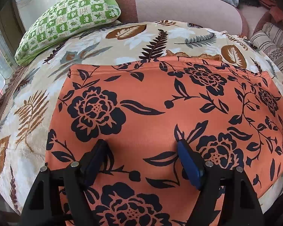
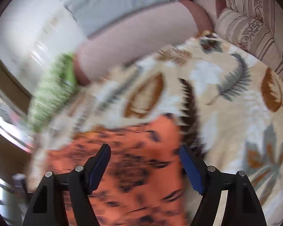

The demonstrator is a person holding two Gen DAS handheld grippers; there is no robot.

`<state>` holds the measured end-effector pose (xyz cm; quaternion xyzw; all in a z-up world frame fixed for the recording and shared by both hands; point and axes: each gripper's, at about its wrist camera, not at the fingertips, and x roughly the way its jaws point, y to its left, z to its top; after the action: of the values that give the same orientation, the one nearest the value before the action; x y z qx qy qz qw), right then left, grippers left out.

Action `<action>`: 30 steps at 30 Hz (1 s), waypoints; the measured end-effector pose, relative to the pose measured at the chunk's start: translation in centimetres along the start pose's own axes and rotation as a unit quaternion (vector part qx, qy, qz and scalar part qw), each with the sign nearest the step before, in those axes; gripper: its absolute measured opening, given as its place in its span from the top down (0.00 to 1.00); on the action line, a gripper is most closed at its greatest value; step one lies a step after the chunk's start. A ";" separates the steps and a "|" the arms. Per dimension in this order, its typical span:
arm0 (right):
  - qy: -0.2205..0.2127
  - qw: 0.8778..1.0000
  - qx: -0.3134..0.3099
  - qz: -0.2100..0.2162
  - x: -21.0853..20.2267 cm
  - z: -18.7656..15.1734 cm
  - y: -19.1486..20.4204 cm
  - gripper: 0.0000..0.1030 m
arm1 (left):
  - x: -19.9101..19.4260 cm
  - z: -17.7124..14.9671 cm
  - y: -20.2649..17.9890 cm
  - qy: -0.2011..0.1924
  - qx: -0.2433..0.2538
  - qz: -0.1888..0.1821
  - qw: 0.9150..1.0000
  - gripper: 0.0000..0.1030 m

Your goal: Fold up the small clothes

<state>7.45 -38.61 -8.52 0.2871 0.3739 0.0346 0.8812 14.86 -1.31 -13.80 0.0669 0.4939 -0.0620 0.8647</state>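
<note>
An orange garment with black flower print (image 1: 151, 116) lies flat on a leaf-patterned blanket (image 1: 122, 43), its far hem straight and a ruffled orange edge (image 1: 198, 55) peeking out behind it. My left gripper (image 1: 141, 145) hovers over the garment's near middle, open, nothing between its blue pads. In the blurred right wrist view the same orange garment (image 2: 134, 150) fills the lower middle. My right gripper (image 2: 144, 150) stands open above its far right corner area, holding nothing.
A green-and-white checked pillow (image 1: 69, 20) lies at the far left of the blanket. A pink bolster (image 1: 179, 5) runs along the back. Striped cushions (image 2: 254, 30) sit at the far right. A white wall and a window frame are at the left.
</note>
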 end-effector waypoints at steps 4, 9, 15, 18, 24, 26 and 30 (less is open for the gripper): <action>0.118 0.992 0.047 -0.014 6.0 -3.4 -1.9 0.14 | -4.0 -0.1 3.0 -0.027 -0.055 -0.044 0.997 0.25; 0.107 0.994 0.033 -0.017 6.7 -4.6 -2.0 0.14 | -7.2 -4.9 10.1 -0.036 -0.142 -0.040 0.988 0.25; 0.115 0.993 0.035 -0.012 7.0 -4.8 -2.4 0.14 | -3.3 -8.7 13.3 0.050 -0.189 -0.081 0.977 0.80; 0.116 0.993 0.034 -0.012 6.8 -4.7 -2.3 0.14 | -4.0 -8.4 13.0 0.051 -0.183 -0.083 0.978 0.85; 0.120 0.992 0.043 -0.006 6.7 -4.6 -2.4 0.12 | -4.3 -8.5 13.7 0.061 -0.199 -0.090 0.974 0.79; 0.133 0.990 0.042 -0.011 6.7 -4.1 -2.1 0.12 | -6.2 -6.8 13.3 0.029 -0.171 -0.069 0.982 0.76; 0.117 0.991 0.061 0.032 5.2 -2.7 -1.5 0.12 | -9.2 -2.0 12.2 -0.060 -0.118 -0.068 0.989 0.51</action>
<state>9.09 -37.15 -14.18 0.3460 0.4667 0.0731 0.8107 10.65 11.39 -6.16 -0.0735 0.4480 -0.0655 0.8886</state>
